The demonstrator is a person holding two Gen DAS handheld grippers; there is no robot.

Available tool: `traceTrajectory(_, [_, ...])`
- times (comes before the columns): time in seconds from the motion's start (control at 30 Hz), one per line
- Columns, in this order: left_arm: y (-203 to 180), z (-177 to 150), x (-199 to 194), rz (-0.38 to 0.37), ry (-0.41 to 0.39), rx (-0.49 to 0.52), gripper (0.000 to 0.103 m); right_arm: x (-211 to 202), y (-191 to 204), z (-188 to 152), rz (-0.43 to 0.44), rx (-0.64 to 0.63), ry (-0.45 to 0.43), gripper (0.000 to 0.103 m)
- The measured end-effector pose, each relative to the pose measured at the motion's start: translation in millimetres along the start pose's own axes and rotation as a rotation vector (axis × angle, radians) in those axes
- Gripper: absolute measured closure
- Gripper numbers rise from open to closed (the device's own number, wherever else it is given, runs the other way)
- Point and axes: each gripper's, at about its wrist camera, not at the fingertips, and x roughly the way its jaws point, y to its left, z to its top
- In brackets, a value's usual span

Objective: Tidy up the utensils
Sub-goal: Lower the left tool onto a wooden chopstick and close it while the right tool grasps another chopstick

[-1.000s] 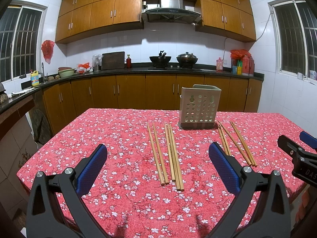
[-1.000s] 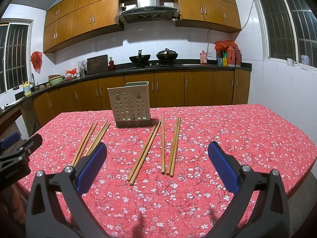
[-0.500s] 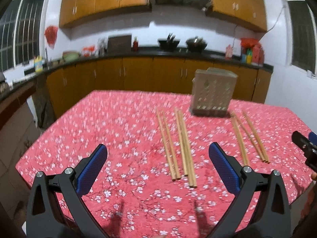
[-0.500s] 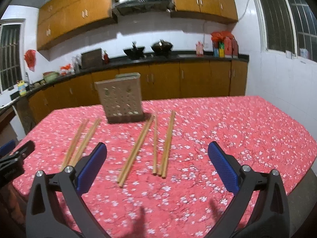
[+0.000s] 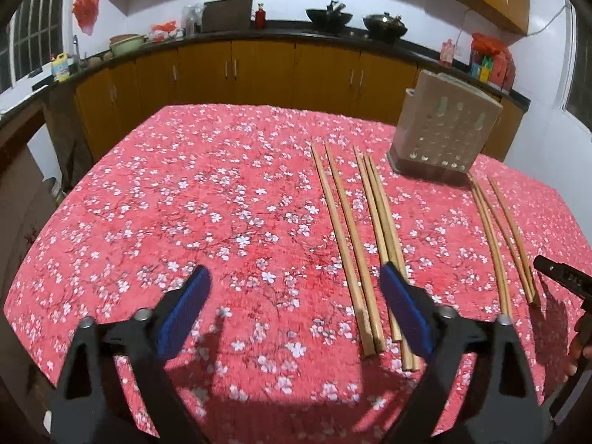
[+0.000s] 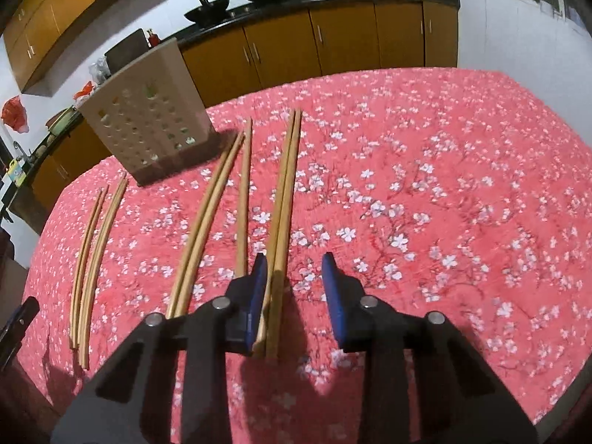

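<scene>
Several wooden chopsticks lie in pairs on a red flowered tablecloth (image 5: 222,203). A beige perforated utensil holder (image 5: 444,137) stands at the far side; it also shows in the right wrist view (image 6: 148,129). My left gripper (image 5: 296,307) is open, low over the cloth, its right pad beside the near ends of a chopstick group (image 5: 381,229). My right gripper (image 6: 296,288) is partly closed, jaws straddling the near end of a chopstick pair (image 6: 283,203), left pad against it, right pad apart.
More chopsticks lie at the left in the right wrist view (image 6: 92,244) and at the right in the left wrist view (image 5: 499,236). Kitchen cabinets and a counter (image 5: 259,66) with pots run behind the table. The table's near edge lies under both grippers.
Both grippers have tilted down and dropped close to the table. The right gripper has narrowed around the near end of a chopstick pair. The left gripper stays wide open.
</scene>
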Motion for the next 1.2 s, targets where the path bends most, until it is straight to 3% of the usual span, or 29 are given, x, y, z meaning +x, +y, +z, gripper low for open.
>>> traceTrajectory(0.13, [-3.2,2.5,14.1,-0.027,0.045,0.009,0.030,9.9,6.1,0.1,-0.006,-0.024,0.014,0.081])
traceTrajectory(0.3, [-6.3,0.5,17.6,-0.048,0.069,0.026,0.036,12.8,3.2,6.3,-0.044,-0.035,0.016,0.089])
traceTrajectory(0.47, [-8.9,-0.1,23.5,-0.076,0.097,0.029,0.044,15.9,5.6,7.6,-0.066,-0.065,0.011,0.089])
traceTrajectory(0.53, [-8.7,0.0,26.9,-0.087,0.113,0.030,0.052,15.2,4.8,6.0,-0.080,-0.073,0.004,0.093])
traceTrajectory(0.87, [-17.7,0.5,37.3,-0.102,0.153,0.056,0.065,13.8,2.1,3.5,-0.067,-0.066,-0.005,0.094])
traceTrajectory(1.1, [-16.6,14.3,53.6,-0.069,0.157,0.085,0.093,14.6,3.5,5.7,-0.065,-0.086,-0.001,0.094])
traceTrajectory(1.2, [-14.0,24.6,65.3,-0.060,0.159,0.086,0.095,20.2,1.2,14.4,-0.064,-0.082,-0.002,0.095])
